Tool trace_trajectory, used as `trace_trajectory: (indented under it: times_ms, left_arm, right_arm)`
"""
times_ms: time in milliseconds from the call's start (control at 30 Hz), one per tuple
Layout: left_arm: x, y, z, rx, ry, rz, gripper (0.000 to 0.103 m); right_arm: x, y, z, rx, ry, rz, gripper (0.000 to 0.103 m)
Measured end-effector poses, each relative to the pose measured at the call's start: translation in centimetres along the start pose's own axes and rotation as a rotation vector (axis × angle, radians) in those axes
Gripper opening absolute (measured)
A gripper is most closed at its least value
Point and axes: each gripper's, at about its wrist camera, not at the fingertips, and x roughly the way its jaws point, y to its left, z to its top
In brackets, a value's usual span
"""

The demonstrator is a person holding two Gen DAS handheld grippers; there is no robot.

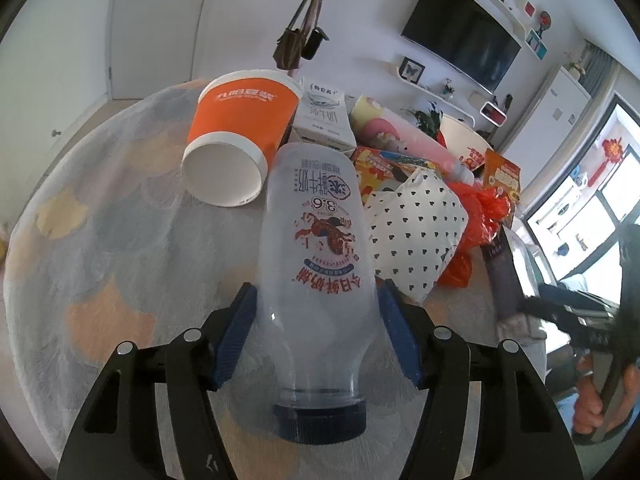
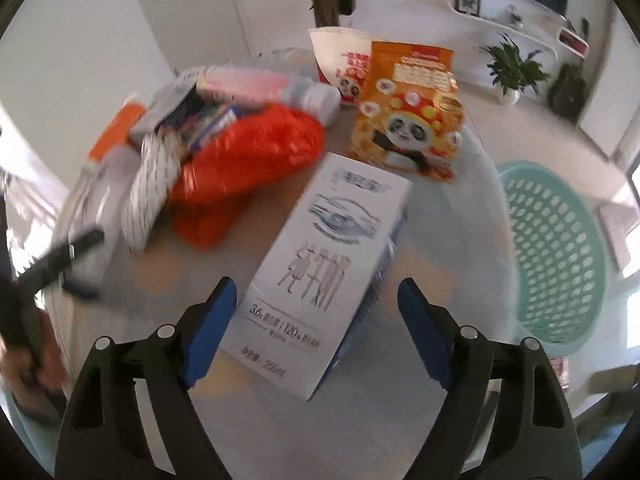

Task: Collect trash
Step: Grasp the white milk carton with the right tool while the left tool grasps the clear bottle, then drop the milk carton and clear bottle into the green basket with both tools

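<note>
A clear plastic bottle [image 1: 320,240] with red print and a dark blue cap lies on the patterned tablecloth [image 1: 100,240], cap toward the camera. My left gripper [image 1: 317,289] straddles its body, and both blue pads [image 1: 236,336] rest against its sides. In the right wrist view, which is blurred, a white milk carton [image 2: 324,264] lies flat on the table. My right gripper [image 2: 316,284] stands open around the carton's near end, with a gap at each pad. A person's hand [image 1: 592,408] holds the right gripper at the right edge of the left wrist view.
An orange paper cup [image 1: 240,128] lies on its side beyond the bottle, next to another white carton [image 1: 324,116]. A heart-dotted bag [image 1: 412,232], an orange plastic bag [image 2: 248,160] and a panda snack bag [image 2: 412,120] crowd the table. A teal basket [image 2: 556,248] stands right of it.
</note>
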Motion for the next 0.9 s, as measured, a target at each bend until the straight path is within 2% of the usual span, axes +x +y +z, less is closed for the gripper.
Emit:
trace_trajectory:
  times_ms: [100, 233, 367, 400, 467, 567, 600, 700, 733, 800, 900]
  left_arm:
    - [-0.1, -0.3, 0.2, 0.002, -0.001, 0.004, 0.06]
    - [0.3, -0.4, 0.6, -0.01, 0.001, 0.024, 0.064]
    - [1.2, -1.0, 1.5, 0.002, 0.029, 0.081, 0.061]
    - [1.4, -1.2, 1.6, 0.011, 0.03, 0.102, 0.056]
    - [1.5, -1.5, 1.6, 0.031, 0.026, 0.139, 0.055]
    - [0.3, -1.7, 1.0, 0.037, -0.017, 0.147, 0.054]
    - [-0.2, -1.8, 0.8, 0.032, -0.03, 0.142, 0.054]
    - [-3.0, -2.2, 0.4, 0.006, -0.113, 0.056, 0.054]
    - [-3.6, -2.6, 0.5, 0.01, -0.129, 0.049, 0.054]
    - [-4.9, -4.1, 0.9, 0.036, -0.168, 0.033, 0.054]
    - [-6.4, -7.4, 1.9, 0.093, -0.228, -0.032, 0.054]
  right_arm:
    - [-1.0, -2.0, -1.4, 0.018, 0.022, -0.007, 0.078]
    - [-1.0, -3.1, -1.3, 0.093, 0.014, 0.062, 0.079]
    - [0.8, -2.3, -0.4, 0.129, 0.009, 0.035, 0.079]
    - [1.1, -2.0, -0.2, 0.137, 0.006, 0.033, 0.079]
    - [1.7, -1.5, 0.1, 0.134, -0.007, -0.012, 0.079]
    - [2.2, -1.0, 0.2, 0.122, -0.018, -0.03, 0.061]
    - [2.1, -0.9, 0.1, 0.12, -0.02, -0.021, 0.061]
    - [0.8, -1.0, -0.3, 0.097, -0.066, 0.01, 0.061]
    - [-0.1, -1.1, -0.4, 0.093, -0.093, 0.024, 0.061]
    - [-1.9, -1.7, -0.5, 0.1, -0.141, 0.044, 0.061]
    - [-4.7, -3.2, -0.3, 0.121, -0.218, 0.028, 0.061]
